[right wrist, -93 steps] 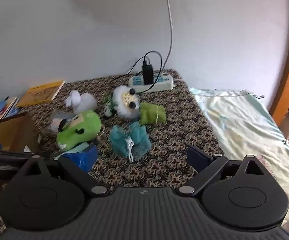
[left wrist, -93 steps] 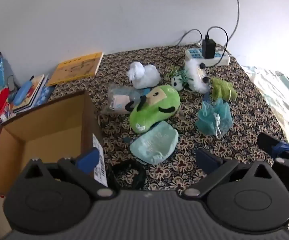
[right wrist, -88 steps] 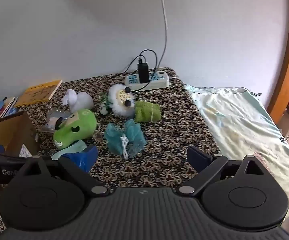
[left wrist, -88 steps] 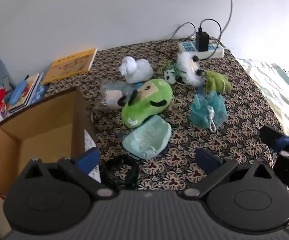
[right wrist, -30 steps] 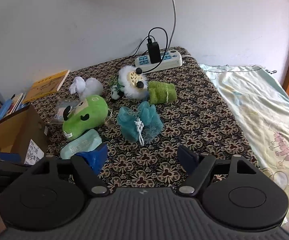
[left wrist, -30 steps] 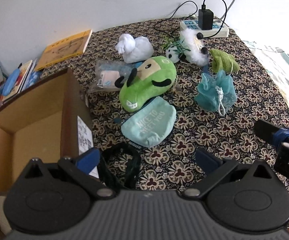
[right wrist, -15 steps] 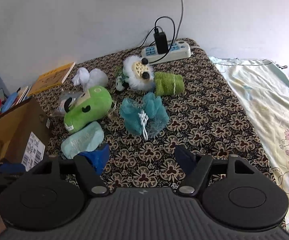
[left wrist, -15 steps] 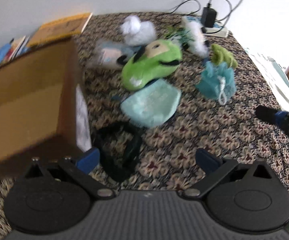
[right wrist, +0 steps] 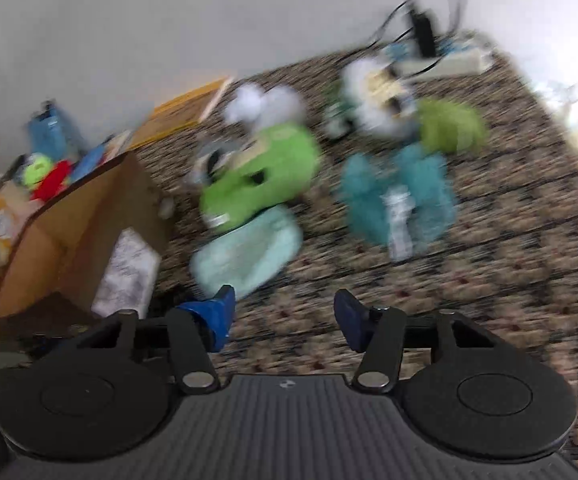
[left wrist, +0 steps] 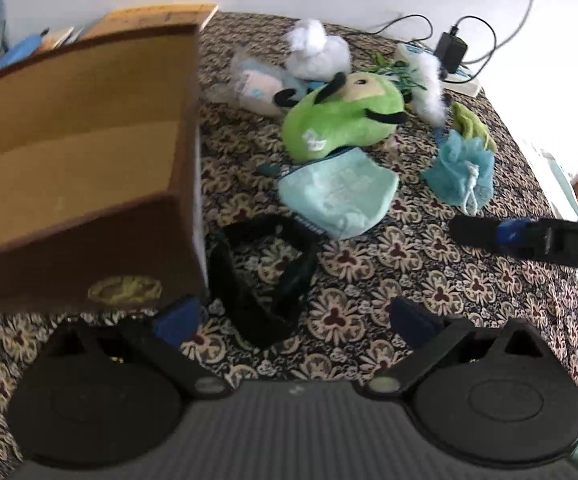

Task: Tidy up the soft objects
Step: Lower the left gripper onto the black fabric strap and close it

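Soft things lie on a patterned tablecloth [left wrist: 409, 272]: a green plush [left wrist: 341, 120], a mint pouch [left wrist: 337, 192], a teal mesh puff [left wrist: 459, 170], a white plush [left wrist: 317, 50], a black strap [left wrist: 257, 280]. My left gripper [left wrist: 293, 318] stands open just above the strap, beside an open cardboard box [left wrist: 81, 168]. The right wrist view is blurred; my right gripper [right wrist: 283, 314] hovers near the mint pouch [right wrist: 249, 254], jaws closing with nothing between them. Its finger [left wrist: 529, 236] shows at the right in the left wrist view.
A power strip [left wrist: 449, 68] with a charger and cables lies at the back. A yellow book [right wrist: 185, 112] and small toys and boxes [right wrist: 41, 172] sit at the back left. A pale sheet [left wrist: 561, 184] borders the tablecloth on the right.
Both grippers have dropped nearer the table. The left one has swung toward the box and black strap. The right gripper's jaws have narrowed and its view now tilts and blurs.
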Action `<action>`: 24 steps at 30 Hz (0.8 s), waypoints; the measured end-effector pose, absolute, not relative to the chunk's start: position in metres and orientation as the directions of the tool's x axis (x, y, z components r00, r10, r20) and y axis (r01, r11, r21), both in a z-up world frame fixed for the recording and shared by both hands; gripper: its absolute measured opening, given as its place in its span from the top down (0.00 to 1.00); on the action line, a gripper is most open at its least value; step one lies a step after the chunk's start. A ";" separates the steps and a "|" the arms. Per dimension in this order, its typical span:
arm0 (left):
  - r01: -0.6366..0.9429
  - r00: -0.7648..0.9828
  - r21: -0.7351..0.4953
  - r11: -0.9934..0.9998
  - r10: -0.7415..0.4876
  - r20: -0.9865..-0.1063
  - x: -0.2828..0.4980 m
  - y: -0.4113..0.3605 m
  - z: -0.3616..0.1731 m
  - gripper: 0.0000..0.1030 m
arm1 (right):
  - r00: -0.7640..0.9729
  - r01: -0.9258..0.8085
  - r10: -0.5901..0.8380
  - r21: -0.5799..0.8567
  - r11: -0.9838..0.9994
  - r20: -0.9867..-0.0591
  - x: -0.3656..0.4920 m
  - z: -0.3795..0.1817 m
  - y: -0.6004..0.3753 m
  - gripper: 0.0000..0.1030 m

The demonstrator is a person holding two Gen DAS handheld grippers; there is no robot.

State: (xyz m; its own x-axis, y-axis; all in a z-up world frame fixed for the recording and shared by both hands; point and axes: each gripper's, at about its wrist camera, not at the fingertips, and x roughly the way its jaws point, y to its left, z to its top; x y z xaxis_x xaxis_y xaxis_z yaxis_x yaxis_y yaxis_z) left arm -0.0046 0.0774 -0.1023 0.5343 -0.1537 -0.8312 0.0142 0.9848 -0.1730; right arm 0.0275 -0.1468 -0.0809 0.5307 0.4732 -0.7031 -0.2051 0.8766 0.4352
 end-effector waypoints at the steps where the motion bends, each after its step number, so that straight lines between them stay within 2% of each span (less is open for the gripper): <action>1: 0.011 0.536 -0.171 0.985 -0.150 -0.831 -0.005 0.078 -0.104 0.08 | 0.505 -0.223 0.506 0.461 0.859 -0.699 0.031 -0.084 -0.141 0.66; 2: 0.016 0.536 -0.166 0.986 -0.149 -0.831 -0.005 0.079 -0.105 0.20 | 0.478 -0.241 0.530 0.476 0.846 -0.700 0.035 -0.087 -0.134 0.68; 4: 0.031 0.525 -0.174 0.984 -0.164 -0.835 -0.003 0.079 -0.109 0.34 | 0.435 -0.283 0.551 0.472 0.835 -0.713 0.043 -0.091 -0.118 0.71; 12: 0.049 0.520 -0.197 0.979 -0.193 -0.832 -0.001 0.082 -0.116 0.36 | 0.327 -0.313 0.599 0.514 0.799 -0.731 0.066 -0.109 -0.082 0.80; 15: 0.046 0.517 -0.207 0.977 -0.201 -0.832 0.002 0.084 -0.118 0.38 | 0.332 -0.336 0.584 0.486 0.807 -0.741 0.067 -0.111 -0.073 0.83; 16: 0.045 0.514 -0.209 0.977 -0.202 -0.833 0.003 0.085 -0.120 0.42 | 0.334 -0.345 0.575 0.471 0.812 -0.747 0.068 -0.111 -0.069 0.84; 17: 0.048 0.509 -0.213 0.976 -0.207 -0.836 0.004 0.085 -0.121 0.55 | 0.333 -0.353 0.572 0.464 0.812 -0.749 0.069 -0.112 -0.066 0.85; 18: 0.053 0.498 -0.224 0.973 -0.220 -0.839 0.006 0.086 -0.124 0.63 | 0.332 -0.358 0.570 0.458 0.813 -0.752 0.070 -0.115 -0.065 0.86; 19: 0.054 0.484 -0.240 0.969 -0.236 -0.842 0.008 0.086 -0.127 0.78 | 0.336 -0.359 0.561 0.447 0.819 -0.757 0.071 -0.118 -0.064 0.89; 22: 0.044 0.491 -0.241 0.969 -0.231 -0.840 0.007 0.088 -0.129 0.86 | 0.355 -0.346 0.543 0.432 0.833 -0.761 0.073 -0.125 -0.066 0.98; 24: 0.042 0.495 -0.232 0.972 -0.222 -0.840 0.007 0.089 -0.130 0.89 | 0.357 -0.340 0.548 0.442 0.830 -0.756 0.073 -0.126 -0.069 1.00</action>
State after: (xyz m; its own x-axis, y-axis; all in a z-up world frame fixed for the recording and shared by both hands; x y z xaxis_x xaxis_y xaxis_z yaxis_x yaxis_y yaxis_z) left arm 0.0068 0.0887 -0.1298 0.4948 -0.2220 -0.8402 0.0415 0.9718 -0.2323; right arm 0.0732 -0.0688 -0.1260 0.3573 0.5482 -0.7562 -0.3397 0.8305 0.4415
